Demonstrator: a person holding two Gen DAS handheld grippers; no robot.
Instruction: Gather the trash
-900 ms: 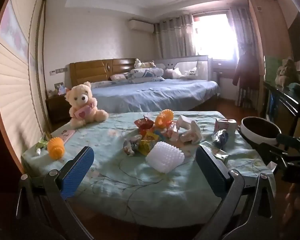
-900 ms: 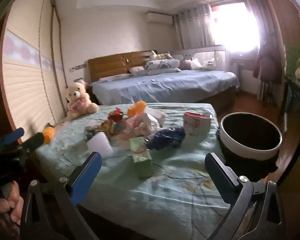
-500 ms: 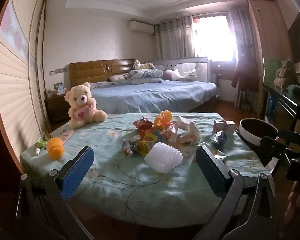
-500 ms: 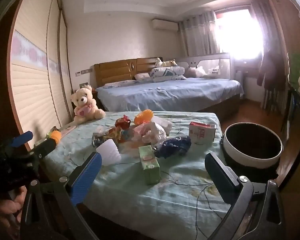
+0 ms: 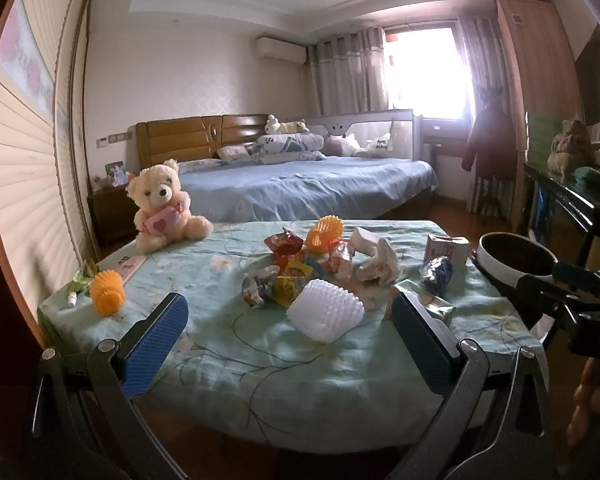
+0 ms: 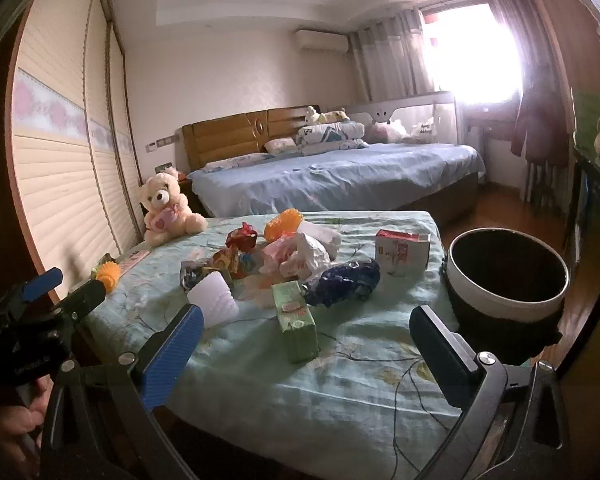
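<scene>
On the tabletop [image 6: 340, 380] covered in pale green floral cloth lie two orange spiky balls [image 5: 107, 292], one white spiky foam sleeve [image 5: 326, 314], one green tissue pack [image 6: 296, 322], one red-and-white carton [image 6: 400, 254] and a heap of crumpled wrappers [image 6: 296, 256]. One white-rimmed black bin [image 6: 508, 280] stands just beside the tabletop's right edge. The left hand-held gripper [image 5: 290, 348] and the right hand-held gripper [image 6: 304, 360] are both spread wide, holding nothing.

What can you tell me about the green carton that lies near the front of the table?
The green carton is a small, light green box, apparently cardboard, with a pink and red label on its upper face. It lies flat and closed on the floral tablecloth, long side running toward the camera. Its far end sits close to the dark blue crumpled wrapper; whether they touch is unclear. Nothing grips it: it lies ahead of the open right gripper, clear of its pads.
</scene>
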